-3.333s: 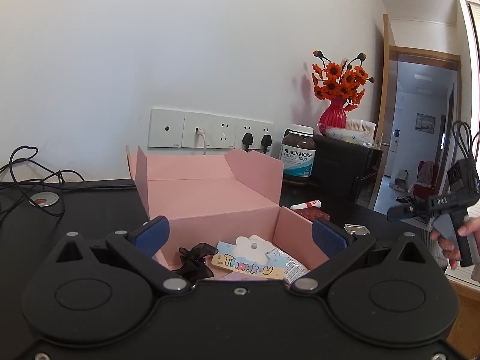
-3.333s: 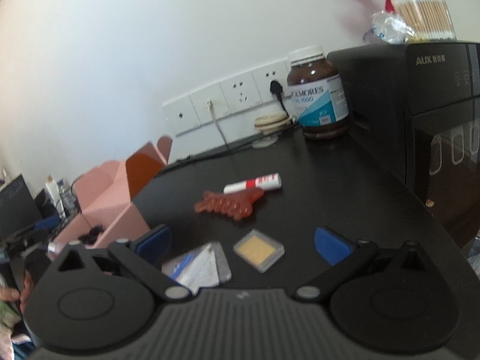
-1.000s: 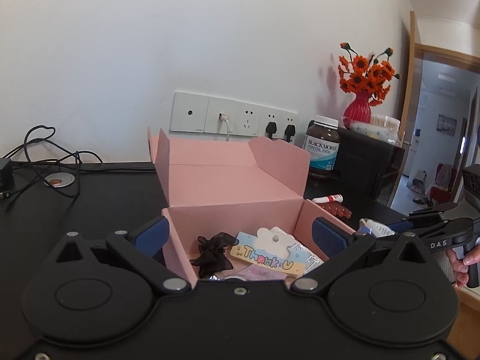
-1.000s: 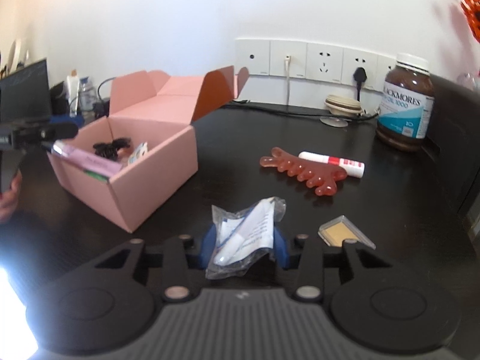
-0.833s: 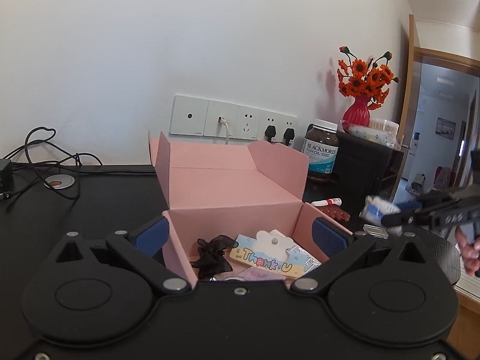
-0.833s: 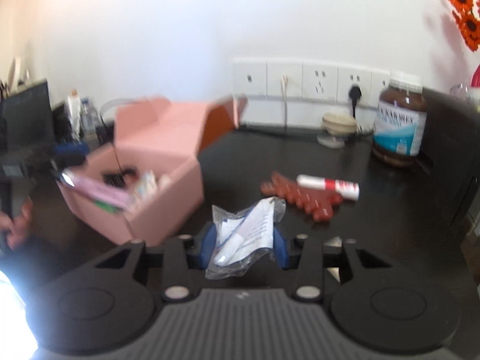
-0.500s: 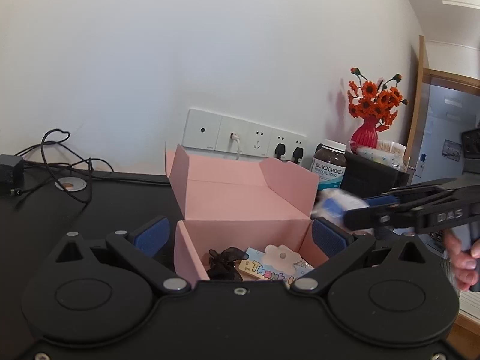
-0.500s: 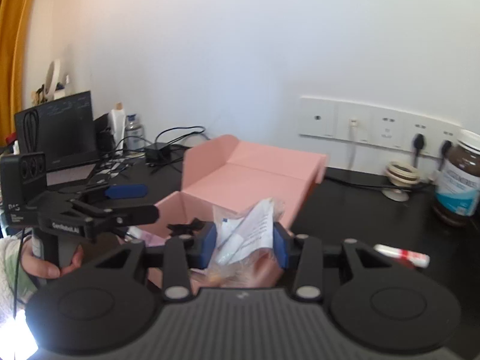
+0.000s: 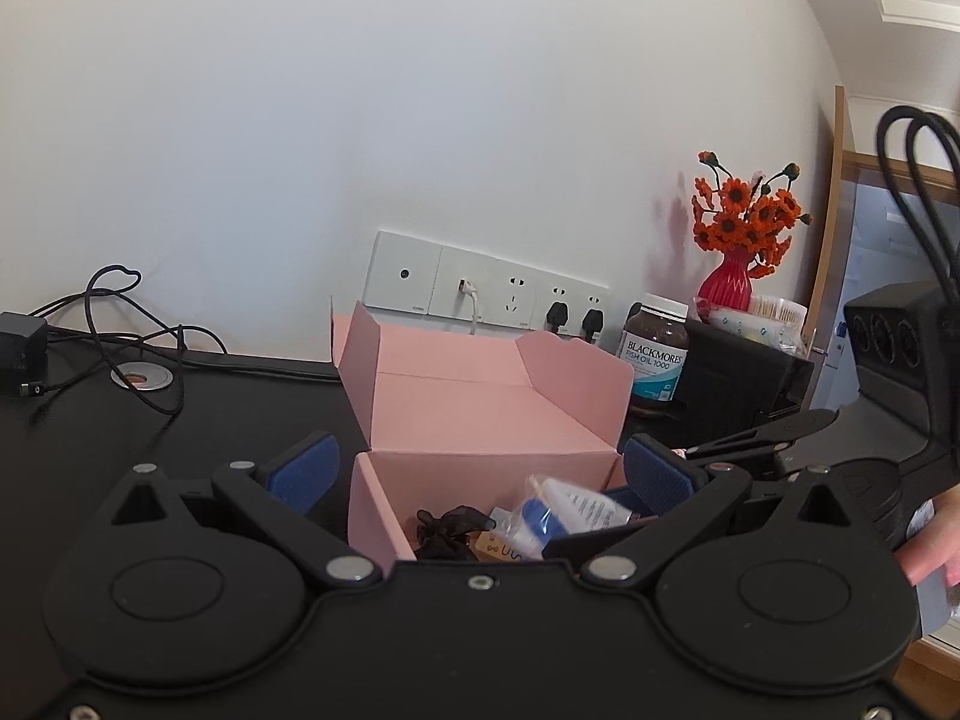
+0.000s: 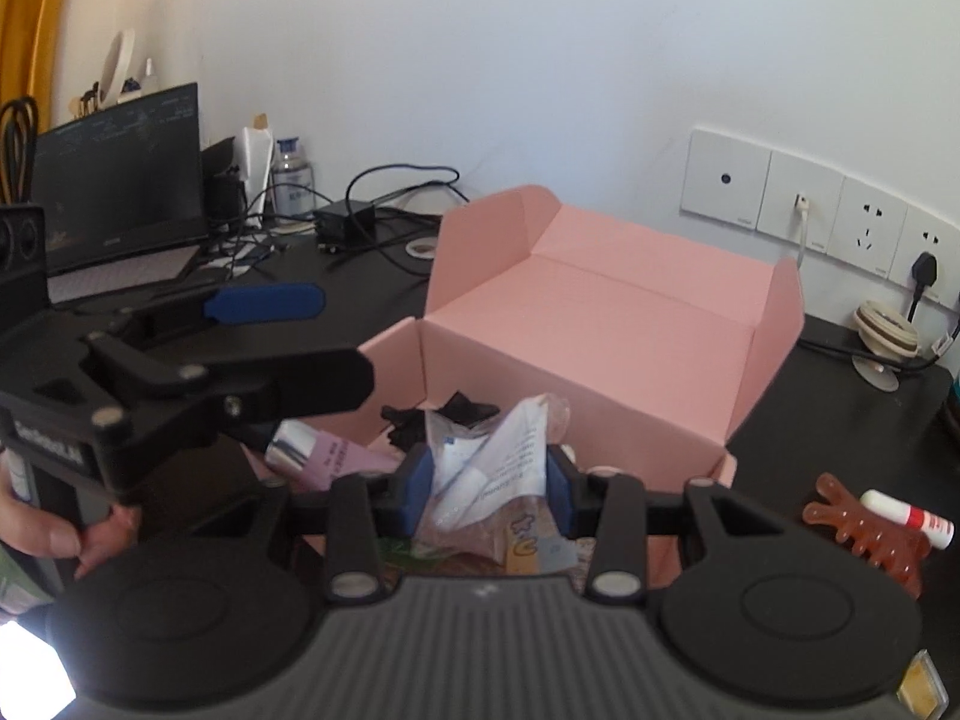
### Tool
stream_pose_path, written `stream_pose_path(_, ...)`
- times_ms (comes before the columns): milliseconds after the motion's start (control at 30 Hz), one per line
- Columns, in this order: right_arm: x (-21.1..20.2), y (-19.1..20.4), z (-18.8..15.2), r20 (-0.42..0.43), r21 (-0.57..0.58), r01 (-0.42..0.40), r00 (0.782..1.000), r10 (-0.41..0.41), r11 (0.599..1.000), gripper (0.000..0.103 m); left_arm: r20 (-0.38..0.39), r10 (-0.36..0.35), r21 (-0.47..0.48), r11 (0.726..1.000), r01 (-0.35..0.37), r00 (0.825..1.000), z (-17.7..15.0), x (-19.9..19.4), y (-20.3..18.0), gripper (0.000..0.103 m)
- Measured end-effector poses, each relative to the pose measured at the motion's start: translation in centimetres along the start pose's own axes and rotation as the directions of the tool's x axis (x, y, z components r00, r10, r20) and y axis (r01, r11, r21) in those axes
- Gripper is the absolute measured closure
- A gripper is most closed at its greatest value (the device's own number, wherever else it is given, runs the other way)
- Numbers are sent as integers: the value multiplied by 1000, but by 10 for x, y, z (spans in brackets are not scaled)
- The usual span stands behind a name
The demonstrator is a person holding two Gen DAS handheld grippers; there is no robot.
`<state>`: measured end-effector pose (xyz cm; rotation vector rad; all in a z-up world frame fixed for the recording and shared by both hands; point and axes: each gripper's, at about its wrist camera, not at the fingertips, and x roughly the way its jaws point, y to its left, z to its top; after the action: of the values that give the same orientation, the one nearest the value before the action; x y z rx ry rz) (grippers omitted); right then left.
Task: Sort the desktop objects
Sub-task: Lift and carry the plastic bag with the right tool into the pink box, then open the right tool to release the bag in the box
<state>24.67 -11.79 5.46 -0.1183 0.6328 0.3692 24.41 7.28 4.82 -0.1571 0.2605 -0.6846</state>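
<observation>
Right tongs [image 10: 487, 487]: pressed onto a crinkled clear plastic packet [image 10: 501, 468] with printed white paper inside, held over the open box; the 2 blue pads pinch its sides.
Left tongs [image 9: 477, 471]: spread wide, nothing between the 2 ridged blue pads; they hang at the near edge of the box.
Box [image 10: 600, 324]: matte pink cardboard, rectangular, lid folded back upright with 2 rounded side flaps; it sits on the surface.
Box contents: a black frilly fabric piece [image 10: 420, 414], a glossy pink tube with a silver end [image 10: 318, 450] leaning at the left wall, and a pastel card with lettering [image 10: 528, 546] partly hidden under the packet.
Surface [image 10: 828, 420]: smooth, dark, slightly reflective.
Outside the box, to its right: a translucent red, comb-like piece with rounded prongs [image 10: 870, 531], touching a white cylindrical stick with a red band [image 10: 906, 516]; a small square clear case with a yellow inside [image 10: 921, 690] at the frame's lower corner.
Back wall: a row of white sockets [image 9: 486, 297]; a brown jar with a white lid [image 9: 657, 348]; a ribbed red vase of orange flowers [image 9: 729, 276].
</observation>
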Motion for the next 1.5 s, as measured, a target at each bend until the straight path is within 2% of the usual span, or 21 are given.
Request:
stream_pose_path(167,14,-3,-1,-53,-1,23,998,-23,1000,64,1,-9,18,1000,9,1000,0,0,-2,0)
stream_pose_path(433,22,-9,4,-104,17,1,995,1,1000,64,-3,-13,13,1000,13,1000,0,1,0,0)
stream_pose_path(1133,24,-8,7,-134,8,-2,991,3,1000,61,-14,-10,-2,1000,10,1000,1,3,2,0)
stream_pose_path(1200,24,-7,8,-135,5,-6,991,7,1000,57,-14,-11,1,1000,11,1000,1,2,2,0)
stream_pose_path(1233,24,-7,8,-131,-3,-4,991,3,1000,49,-13,-12,2,1000,12,1000,1,2,2,0)
stream_pose_path(1267,24,-6,8,-125,-16,11,992,-13,1000,34,-13,-12,2,1000,12,1000,1,2,2,0)
stream_pose_path(1333,23,-7,8,-118,-30,39,992,-42,999,22,-14,-14,1,1000,14,1000,1,3,2,0)
stream_pose_path(1500,18,-11,8,-96,-46,22,995,-27,999,22,-15,-16,-13,1000,16,1000,1,2,5,0)
